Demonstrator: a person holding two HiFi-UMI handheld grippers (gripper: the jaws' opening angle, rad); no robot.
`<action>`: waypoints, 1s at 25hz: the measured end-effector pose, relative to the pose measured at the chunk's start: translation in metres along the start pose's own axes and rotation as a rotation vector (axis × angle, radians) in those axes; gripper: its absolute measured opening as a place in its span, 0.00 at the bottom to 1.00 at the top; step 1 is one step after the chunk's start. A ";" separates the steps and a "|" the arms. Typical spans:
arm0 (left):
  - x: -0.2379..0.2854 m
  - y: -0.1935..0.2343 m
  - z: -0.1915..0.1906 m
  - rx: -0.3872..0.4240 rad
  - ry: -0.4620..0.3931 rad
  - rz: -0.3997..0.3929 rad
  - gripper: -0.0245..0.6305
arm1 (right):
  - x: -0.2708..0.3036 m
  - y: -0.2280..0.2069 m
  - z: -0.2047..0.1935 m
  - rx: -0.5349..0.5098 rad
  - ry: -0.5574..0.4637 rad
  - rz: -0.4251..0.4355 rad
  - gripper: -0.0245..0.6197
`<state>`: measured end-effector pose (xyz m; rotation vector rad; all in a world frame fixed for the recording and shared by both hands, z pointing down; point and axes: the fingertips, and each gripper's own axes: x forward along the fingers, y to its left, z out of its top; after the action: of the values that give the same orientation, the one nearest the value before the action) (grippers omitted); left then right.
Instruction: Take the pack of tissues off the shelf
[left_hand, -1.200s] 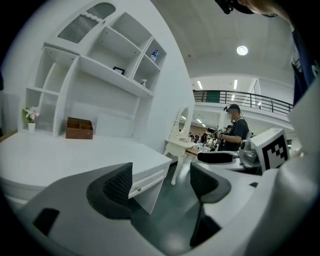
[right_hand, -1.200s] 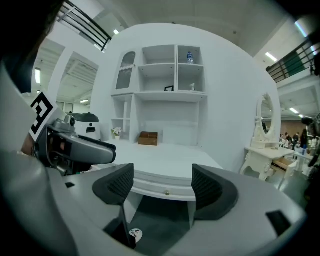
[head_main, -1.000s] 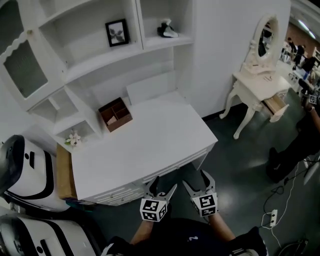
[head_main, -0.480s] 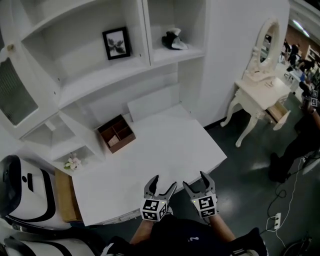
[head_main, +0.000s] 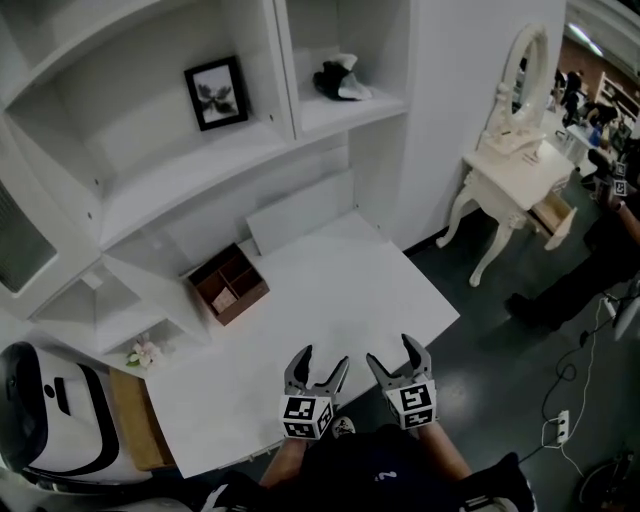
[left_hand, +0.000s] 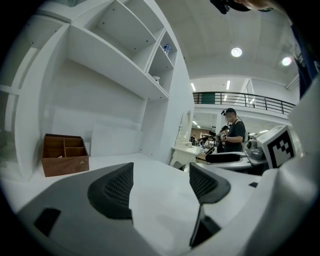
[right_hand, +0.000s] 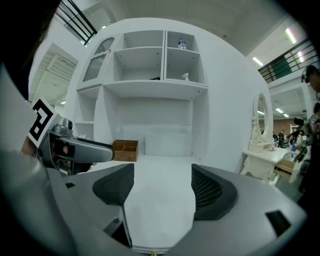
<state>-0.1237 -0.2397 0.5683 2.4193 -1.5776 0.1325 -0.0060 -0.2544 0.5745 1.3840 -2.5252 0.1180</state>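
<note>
Head view: both tools were low at the near edge of the white worktop (head_main: 330, 290), left tool (head_main: 323, 358) and right tool (head_main: 390, 352) side by side, each with jaws spread and nothing in them. A dark-and-white bundle, taken to be the pack of tissues (head_main: 338, 80), lay on the upper right shelf (head_main: 350, 110), well apart from both tools; a picture frame (head_main: 211, 92) stood in the next compartment, and a wooden organiser (head_main: 227, 284) sat at the back of the worktop. Left gripper view: jaws apart, only bare worktop between them, organiser off to the left. Right gripper view: jaws likewise apart and empty; a small pale item on the right shelf, too small to identify firmly. Judgement: reach not yet begun. Risks: a long, high reach over the worktop could strike the shelf edge or divider; a soft pack gripped shallowly could slip, or get pushed deeper into the compartment.
</note>
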 end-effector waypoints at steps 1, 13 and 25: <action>0.002 0.002 0.001 -0.003 0.002 -0.003 0.57 | 0.001 -0.004 0.004 0.002 -0.008 -0.013 0.58; 0.035 0.016 0.038 0.004 -0.039 0.030 0.57 | 0.026 -0.064 0.164 -0.069 -0.215 0.011 0.56; 0.073 0.017 0.052 0.023 -0.004 0.047 0.57 | 0.054 -0.111 0.344 -0.128 -0.441 0.036 0.53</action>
<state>-0.1128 -0.3244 0.5367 2.4026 -1.6440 0.1555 -0.0050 -0.4257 0.2512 1.4421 -2.8439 -0.3770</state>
